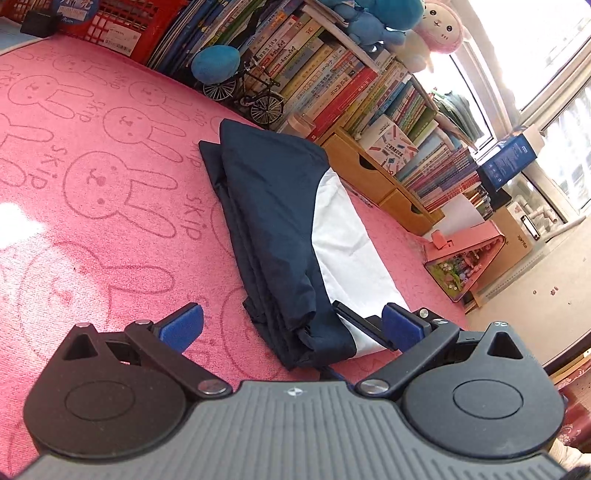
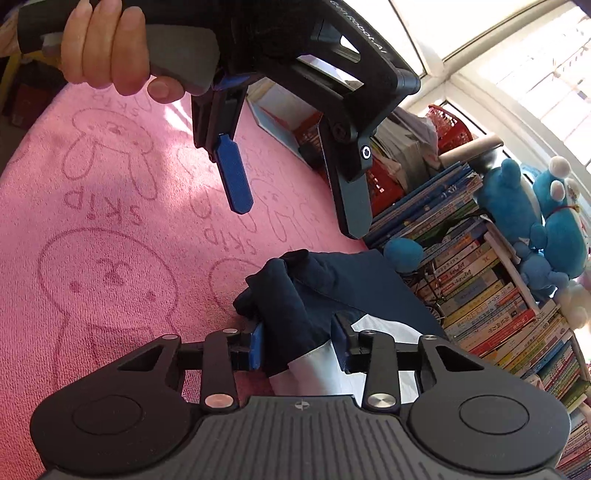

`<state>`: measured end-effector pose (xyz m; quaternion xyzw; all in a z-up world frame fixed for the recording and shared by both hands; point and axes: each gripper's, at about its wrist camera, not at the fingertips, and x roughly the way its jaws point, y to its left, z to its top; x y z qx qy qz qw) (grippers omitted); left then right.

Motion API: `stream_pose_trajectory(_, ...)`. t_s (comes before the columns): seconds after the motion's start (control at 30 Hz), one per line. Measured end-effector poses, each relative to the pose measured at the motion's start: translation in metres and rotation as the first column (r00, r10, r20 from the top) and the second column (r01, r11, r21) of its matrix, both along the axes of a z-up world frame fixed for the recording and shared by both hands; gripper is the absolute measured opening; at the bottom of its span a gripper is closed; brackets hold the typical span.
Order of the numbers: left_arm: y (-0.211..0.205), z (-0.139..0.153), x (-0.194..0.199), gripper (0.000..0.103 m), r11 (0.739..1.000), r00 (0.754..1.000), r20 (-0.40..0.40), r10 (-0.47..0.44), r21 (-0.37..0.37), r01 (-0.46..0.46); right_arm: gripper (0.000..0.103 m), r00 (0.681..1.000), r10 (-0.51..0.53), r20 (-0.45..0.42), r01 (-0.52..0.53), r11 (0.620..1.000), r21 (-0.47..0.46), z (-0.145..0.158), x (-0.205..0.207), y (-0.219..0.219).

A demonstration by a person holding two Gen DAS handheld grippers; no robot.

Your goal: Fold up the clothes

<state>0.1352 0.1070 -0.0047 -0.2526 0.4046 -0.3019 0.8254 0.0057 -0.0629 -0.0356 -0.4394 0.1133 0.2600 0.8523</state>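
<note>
A navy and white garment (image 1: 288,236) lies folded into a long strip on the pink rabbit-print cloth (image 1: 92,177). My left gripper (image 1: 291,325) is open above the strip's near end, its blue pads wide apart and holding nothing. In the right wrist view my right gripper (image 2: 299,347) has its pads on either side of a bunched navy and white end of the garment (image 2: 295,295), with a gap between the pads. The left gripper (image 2: 295,199) hangs open above the cloth there, held by a hand (image 2: 110,48).
Rows of books (image 1: 332,74) line the far edge of the cloth, with a toy bicycle (image 1: 255,92), blue and pink plush toys (image 1: 388,22), wooden drawers (image 1: 369,170) and a red basket (image 1: 122,18). A window (image 2: 498,55) is behind.
</note>
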Motion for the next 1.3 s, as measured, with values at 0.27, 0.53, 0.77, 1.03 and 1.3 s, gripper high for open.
stream_pose_trajectory(0.27,-0.015,-0.022,0.014,0.103,0.992,0.992,-0.111,-0.058,-0.118,0.045,0.064,0.999,0.002,-0.041,0.0,0.999,0.047,0.007,-0.003,-0.011)
stream_pose_trajectory(0.53,-0.02,-0.013,0.019,0.103,0.971,0.985,-0.141,-0.103,-0.228,0.069,0.072,0.999,-0.013,-0.039,0.015,0.997,0.074,0.001,0.014,0.003)
stream_pose_trajectory(0.77,-0.016,0.01,0.009,0.103,0.975,0.993,-0.057,-0.107,-0.202,0.094,0.025,0.996,-0.089,-0.013,0.09,0.989,0.12,0.002,0.036,0.008)
stream_pose_trajectory(1.03,-0.002,-0.026,0.022,0.103,0.938,0.98,-0.191,-0.06,-0.346,-0.01,0.014,0.993,-0.114,0.038,0.105,0.975,0.197,0.013,0.027,-0.005)
stream_pose_trajectory(1.3,-0.021,-0.04,0.063,0.094,0.897,0.969,-0.248,-0.014,-0.432,-0.097,0.013,0.992,-0.109,0.057,0.095,0.973,0.209,0.012,0.015,-0.008)
